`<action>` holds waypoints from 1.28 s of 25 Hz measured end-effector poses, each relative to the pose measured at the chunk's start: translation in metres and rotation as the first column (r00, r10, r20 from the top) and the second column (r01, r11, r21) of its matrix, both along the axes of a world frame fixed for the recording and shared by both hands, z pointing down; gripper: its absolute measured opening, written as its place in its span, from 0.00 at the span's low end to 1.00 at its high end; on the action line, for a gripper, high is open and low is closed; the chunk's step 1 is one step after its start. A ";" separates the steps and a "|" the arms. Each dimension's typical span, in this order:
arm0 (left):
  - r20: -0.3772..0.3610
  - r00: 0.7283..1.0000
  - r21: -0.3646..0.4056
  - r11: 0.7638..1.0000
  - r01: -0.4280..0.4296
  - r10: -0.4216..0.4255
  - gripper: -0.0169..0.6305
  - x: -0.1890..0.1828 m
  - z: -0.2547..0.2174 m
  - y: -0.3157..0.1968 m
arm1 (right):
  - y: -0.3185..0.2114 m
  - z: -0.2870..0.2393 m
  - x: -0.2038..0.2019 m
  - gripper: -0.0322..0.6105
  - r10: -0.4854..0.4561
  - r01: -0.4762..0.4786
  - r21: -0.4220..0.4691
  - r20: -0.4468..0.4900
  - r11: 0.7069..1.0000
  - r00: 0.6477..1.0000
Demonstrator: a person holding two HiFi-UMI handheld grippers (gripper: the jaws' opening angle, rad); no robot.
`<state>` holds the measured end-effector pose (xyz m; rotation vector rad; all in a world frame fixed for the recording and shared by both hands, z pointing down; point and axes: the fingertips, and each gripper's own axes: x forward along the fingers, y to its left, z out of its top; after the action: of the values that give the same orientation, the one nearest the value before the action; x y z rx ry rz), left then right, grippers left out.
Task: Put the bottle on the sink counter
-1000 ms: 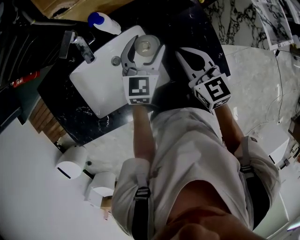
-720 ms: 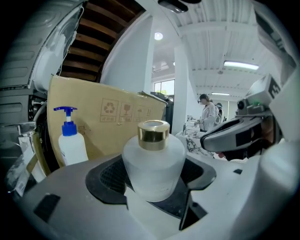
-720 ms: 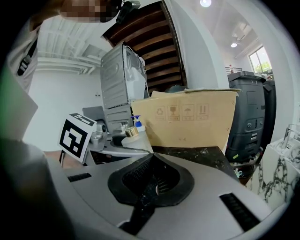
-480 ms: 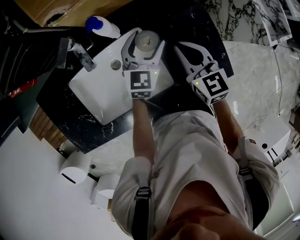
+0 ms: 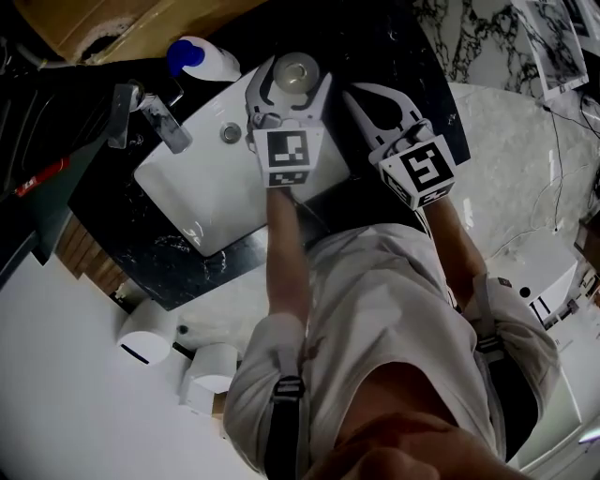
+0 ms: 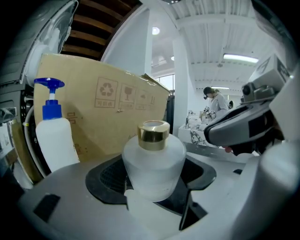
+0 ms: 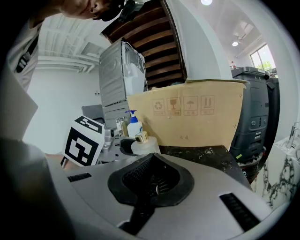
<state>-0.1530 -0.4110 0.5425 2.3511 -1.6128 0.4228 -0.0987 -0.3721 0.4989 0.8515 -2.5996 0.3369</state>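
Observation:
A frosted round bottle (image 5: 294, 71) with a gold cap is held between the jaws of my left gripper (image 5: 292, 82), which is shut on it. In the head view it hangs over the far right corner of the white sink basin (image 5: 202, 187), beside the black marble counter (image 5: 380, 42). In the left gripper view the bottle (image 6: 153, 161) fills the middle of my left gripper (image 6: 153, 185). My right gripper (image 5: 352, 94) is just right of it over the counter, shut and empty. The right gripper view shows its pads (image 7: 157, 180) closed together, with the bottle (image 7: 144, 144) beyond.
A white pump bottle with a blue top (image 5: 197, 58) stands at the sink's back edge, near the faucet (image 5: 155, 117). A cardboard sheet (image 5: 112, 23) leans behind the counter. Toilet paper rolls (image 5: 145, 328) are on the near wall.
My left gripper has carried the bottle a little farther away, from over the basin toward its back right corner. The right gripper has drifted the same way.

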 end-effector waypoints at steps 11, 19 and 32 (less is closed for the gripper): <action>0.016 0.999 -0.018 0.999 0.032 -0.032 0.53 -0.002 0.017 -0.029 | -0.017 0.019 -0.008 0.05 -0.026 0.026 -0.049 -0.001 0.998 1.000; 0.036 0.999 -0.031 0.999 0.025 -0.024 0.53 -0.002 0.027 -0.046 | -0.032 0.028 -0.006 0.05 -0.004 0.004 -0.062 0.001 0.998 1.000; 0.084 0.996 -0.060 0.998 0.031 -0.026 0.53 -0.005 0.041 -0.067 | -0.043 0.034 -0.003 0.05 -0.001 0.000 -0.074 -0.008 0.997 1.000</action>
<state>-0.1584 -0.4785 0.5834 2.2915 -1.6433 0.5627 -0.1020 -0.4147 0.5325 0.8252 -2.5627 0.4253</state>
